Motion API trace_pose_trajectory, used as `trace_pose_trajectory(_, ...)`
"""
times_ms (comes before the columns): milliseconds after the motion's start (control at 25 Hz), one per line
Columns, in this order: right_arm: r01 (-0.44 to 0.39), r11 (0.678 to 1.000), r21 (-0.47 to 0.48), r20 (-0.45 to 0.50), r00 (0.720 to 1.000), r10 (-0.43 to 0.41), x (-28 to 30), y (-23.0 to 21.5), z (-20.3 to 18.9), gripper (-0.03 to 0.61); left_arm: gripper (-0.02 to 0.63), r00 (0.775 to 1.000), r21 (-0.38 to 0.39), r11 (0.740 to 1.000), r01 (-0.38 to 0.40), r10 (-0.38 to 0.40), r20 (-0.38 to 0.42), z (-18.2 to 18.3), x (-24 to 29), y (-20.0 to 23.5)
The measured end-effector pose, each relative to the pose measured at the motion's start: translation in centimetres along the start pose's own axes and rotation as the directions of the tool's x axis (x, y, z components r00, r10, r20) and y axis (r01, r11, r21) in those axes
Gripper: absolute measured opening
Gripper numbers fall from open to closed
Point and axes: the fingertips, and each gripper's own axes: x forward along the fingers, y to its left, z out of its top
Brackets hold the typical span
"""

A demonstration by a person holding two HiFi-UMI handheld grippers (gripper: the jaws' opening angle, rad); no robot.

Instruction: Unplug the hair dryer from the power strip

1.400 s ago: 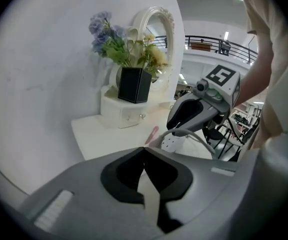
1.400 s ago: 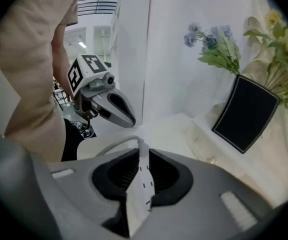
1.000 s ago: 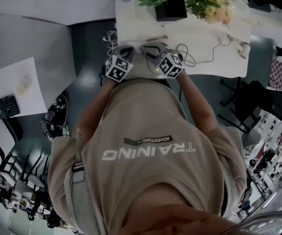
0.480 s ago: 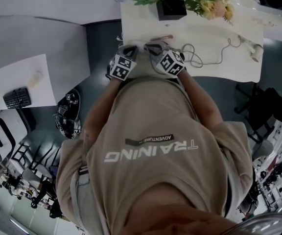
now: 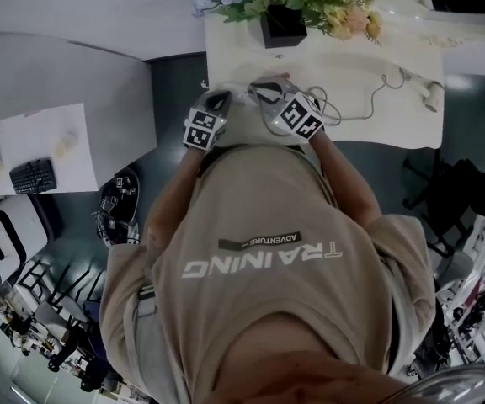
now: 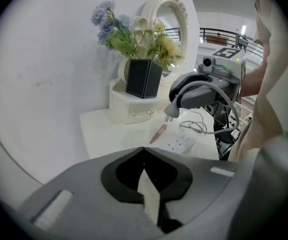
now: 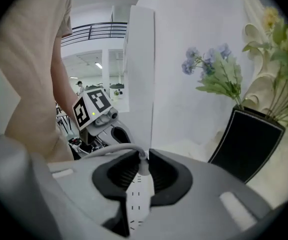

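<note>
Hair dryer plug (image 6: pixel 171 112) clamped in right tool (image 7: pixel 143 155), jaws just closed on it, prongs clear above power strip (image 6: pixel 180 144); left tool (image 6: pixel 144 150) pinched shut.

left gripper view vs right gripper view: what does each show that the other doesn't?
Left gripper view only: the right tongs, which have just been closing, shut on the plug, its pins bare and clear of the power strip; a red pen on the table. Right gripper view only: the left tongs with their marker cube. Both: the grey cable, the black vase and its blue flowers.
</note>
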Motion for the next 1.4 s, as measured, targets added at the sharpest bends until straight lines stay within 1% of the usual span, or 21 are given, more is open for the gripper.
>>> trace_pose_trajectory(120, -0.009, 0.999, 0.043, 0.043, 0.999, 0.007, -1.7, 0.0, 1.4, 0.064, 0.006, 0.994, -0.02, 1.0, -0.016, 0.018, 0.107, 2.3, -1.8, -0.2)
trace_pose_trajectory(240, -0.016, 0.998, 0.055, 0.067, 0.998, 0.012, -2.6, 0.4, 2.1, 0.064, 0.006, 0.978, -0.064, 0.998, -0.03, 0.043, 0.202, 4.9, -4.3, -0.5)
trace_pose_trajectory(320, -0.017, 0.998, 0.062, 0.075, 0.997, 0.013, -3.0, 0.6, 2.4, 0.064, 0.006, 0.967, -0.08, 0.996, -0.045, 0.063, 0.245, 6.3, -6.0, -0.6)
trace_pose_trajectory(480, -0.005, 0.997, 0.075, 0.092, 0.996, -0.002, -3.2, 0.9, 2.8, 0.064, 0.006, 0.943, -0.081, 0.993, -0.089, 0.11, 0.313, 7.8, -9.2, -0.3)
trace_pose_trajectory(600, 0.021, 0.997, 0.081, 0.105, 0.994, -0.029, -3.5, 0.7, 3.0, 0.064, 0.006, 0.937, -0.098, 0.99, -0.101, 0.128, 0.326, 7.6, -10.2, -0.5)
trace_pose_trajectory(880, 0.013, 0.996, 0.084, 0.12, 0.993, -0.023, -4.2, 1.4, 3.5, 0.064, 0.006, 0.929, -0.084, 0.988, -0.128, 0.149, 0.34, 7.8, -11.4, -0.4)
trace_pose_trajectory(1120, 0.016, 0.996, 0.086, 0.115, 0.993, -0.025, -4.7, 1.5, 3.3, 0.064, 0.006, 0.941, -0.078, 0.99, -0.113, 0.132, 0.312, 7.1, -10.9, -0.9)
trace_pose_trajectory(1400, 0.026, 0.995, 0.099, 0.118, 0.992, -0.038, -5.3, 1.2, 3.1, 0.064, 0.006, 0.944, -0.072, 0.992, -0.104, 0.122, 0.308, 5.9, -11.1, -1.6)
